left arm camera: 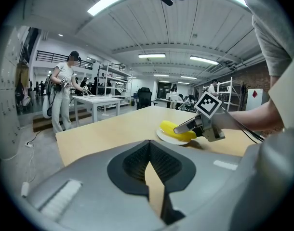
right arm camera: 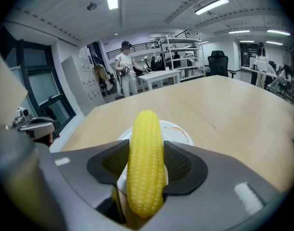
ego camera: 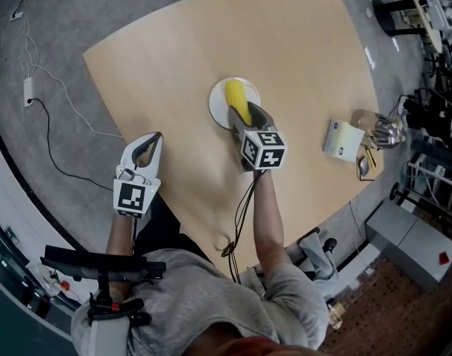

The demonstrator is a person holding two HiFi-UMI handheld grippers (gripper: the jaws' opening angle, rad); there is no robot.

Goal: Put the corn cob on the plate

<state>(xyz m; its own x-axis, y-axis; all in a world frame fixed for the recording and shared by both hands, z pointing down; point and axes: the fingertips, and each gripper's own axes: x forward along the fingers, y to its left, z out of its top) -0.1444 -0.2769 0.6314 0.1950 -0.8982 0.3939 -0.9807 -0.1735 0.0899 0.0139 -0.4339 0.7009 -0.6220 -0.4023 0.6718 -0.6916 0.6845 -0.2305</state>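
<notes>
- The right gripper (right arm camera: 146, 159) has its jaws pinching the corn cob (right arm camera: 146, 148) by its sides, near the cob's near end; the rest of the cob sticks out ahead of the jaws.
- The cob is over the plate (ego camera: 215, 107), lying lengthwise across its middle and very low. From where I stand I can't tell whether it is touching the plate or hanging just above it.
- The left gripper (ego camera: 153, 142) is well off to the plate's left, near the table (ego camera: 307, 58) edge. Its jaw tips are pressed together with nothing between them, and it plays no part here.
- Well to the plate's right sit a glass of cutlery (ego camera: 383, 130) and a card (ego camera: 343, 139), too far away to matter.
- To my eye the placing is nearly done, and what is left is letting go.
- The cob is round and smooth and the plate is small and shallow. If the jaws open while it is tilted or off the surface, it could roll over the rim onto the table.
- The jaws reach in over the plate's near rim. Pulling back too low might catch that rim and shove the plate, or drag the cob along with a pad.
</notes>
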